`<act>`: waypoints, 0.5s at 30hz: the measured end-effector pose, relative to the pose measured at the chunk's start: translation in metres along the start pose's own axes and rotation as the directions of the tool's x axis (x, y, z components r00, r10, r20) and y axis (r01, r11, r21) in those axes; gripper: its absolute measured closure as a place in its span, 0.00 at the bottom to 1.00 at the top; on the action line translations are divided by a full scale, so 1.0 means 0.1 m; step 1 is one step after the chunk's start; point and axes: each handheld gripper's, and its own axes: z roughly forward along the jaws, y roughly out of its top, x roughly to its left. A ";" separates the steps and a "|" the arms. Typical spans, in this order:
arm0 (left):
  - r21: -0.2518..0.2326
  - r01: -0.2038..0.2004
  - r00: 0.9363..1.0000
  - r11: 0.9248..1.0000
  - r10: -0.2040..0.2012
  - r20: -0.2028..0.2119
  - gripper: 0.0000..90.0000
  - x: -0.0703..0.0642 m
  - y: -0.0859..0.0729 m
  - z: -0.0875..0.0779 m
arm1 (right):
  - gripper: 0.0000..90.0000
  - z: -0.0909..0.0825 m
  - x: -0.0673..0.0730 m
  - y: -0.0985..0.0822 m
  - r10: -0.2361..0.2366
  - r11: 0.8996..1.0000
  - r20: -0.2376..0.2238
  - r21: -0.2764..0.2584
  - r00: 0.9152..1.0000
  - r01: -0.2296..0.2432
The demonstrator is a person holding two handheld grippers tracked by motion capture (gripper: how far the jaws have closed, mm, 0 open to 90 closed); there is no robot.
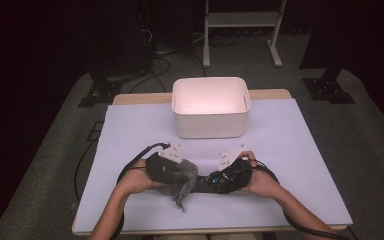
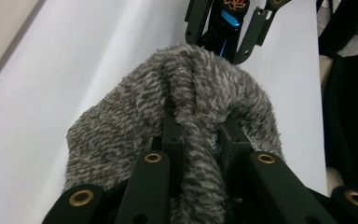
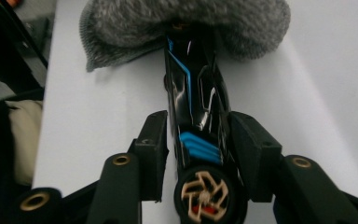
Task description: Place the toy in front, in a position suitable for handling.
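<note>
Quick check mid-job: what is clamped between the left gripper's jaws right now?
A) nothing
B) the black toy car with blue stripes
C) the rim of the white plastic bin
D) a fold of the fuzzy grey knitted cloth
D: in the left gripper view, the left gripper has its jaws pinched on a ridge of the fuzzy grey knitted cloth.

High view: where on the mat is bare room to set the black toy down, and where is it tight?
Bare: the mat on both sides of the white bin, and the front strip before the hands. Tight: the middle, where the left gripper pinches the grey cloth against the black toy between the right gripper's jaws.
</note>
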 end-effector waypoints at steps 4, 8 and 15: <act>-0.007 0.001 1.000 1.000 -0.001 0.005 0.85 0.01 0.00 0.01 | 0.63 0.03 -0.02 0.16 -0.019 0.999 -0.018 0.050 1.000 0.020; -0.019 0.005 1.000 1.000 -0.005 0.010 0.85 0.01 -0.02 0.01 | 0.63 0.09 -0.03 0.27 -0.035 0.996 -0.032 0.084 0.999 0.038; -0.025 -0.002 1.000 1.000 0.003 0.019 0.85 0.00 0.03 0.05 | 0.60 0.12 -0.03 0.33 -0.047 0.992 -0.044 0.119 0.998 0.052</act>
